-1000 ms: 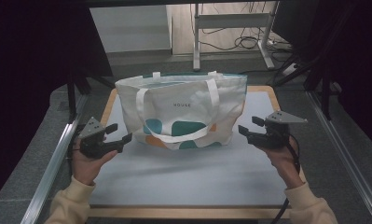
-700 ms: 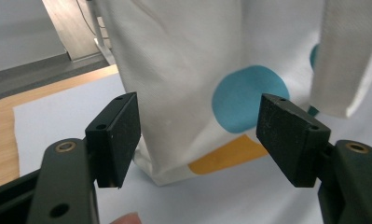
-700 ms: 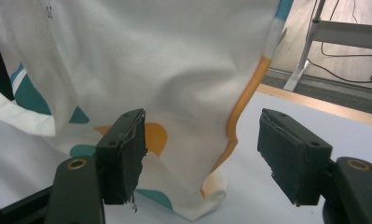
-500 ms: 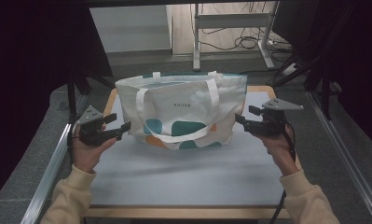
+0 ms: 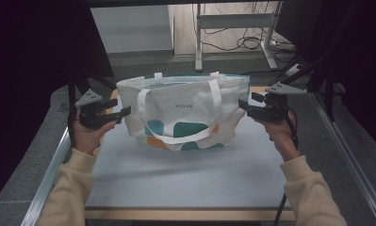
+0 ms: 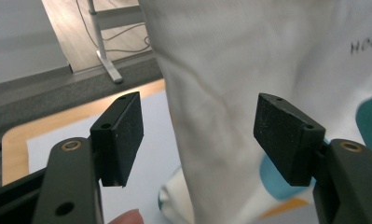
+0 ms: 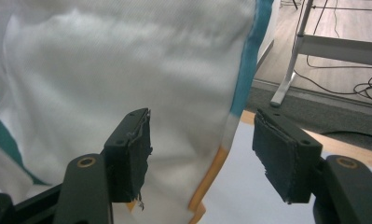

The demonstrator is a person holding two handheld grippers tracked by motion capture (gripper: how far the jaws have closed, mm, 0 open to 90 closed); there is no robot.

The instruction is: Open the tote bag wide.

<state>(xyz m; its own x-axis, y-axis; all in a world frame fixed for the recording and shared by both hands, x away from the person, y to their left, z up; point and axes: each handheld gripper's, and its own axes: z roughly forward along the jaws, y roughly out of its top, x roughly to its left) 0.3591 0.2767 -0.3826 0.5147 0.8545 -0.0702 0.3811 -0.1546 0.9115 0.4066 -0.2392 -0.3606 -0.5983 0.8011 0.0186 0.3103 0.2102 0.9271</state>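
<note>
A white tote bag [image 5: 185, 113] with teal and orange shapes and white handles stands upright on the pale mat [image 5: 176, 174]. My left gripper [image 5: 124, 112] is level with the bag's left side, jaws pointing at it. In the left gripper view the gripper [image 6: 197, 135] is open, and the bag's side edge [image 6: 230, 93] hangs between the pads without touching them. My right gripper [image 5: 242, 104] is at the bag's right side. In the right gripper view the gripper [image 7: 202, 149] is open around the teal and orange seam [image 7: 242, 79]; its jaws have just been closing.
The mat lies on a wooden table [image 5: 185, 214] with metal rails [image 5: 53, 165] along both sides. Behind the table, white desk legs [image 5: 199, 42] and cables [image 5: 251, 42] are on the floor. Dark drapes hang at left and right.
Both hands have risen and moved away from the person to the bag's two sides. The bag has not moved.
</note>
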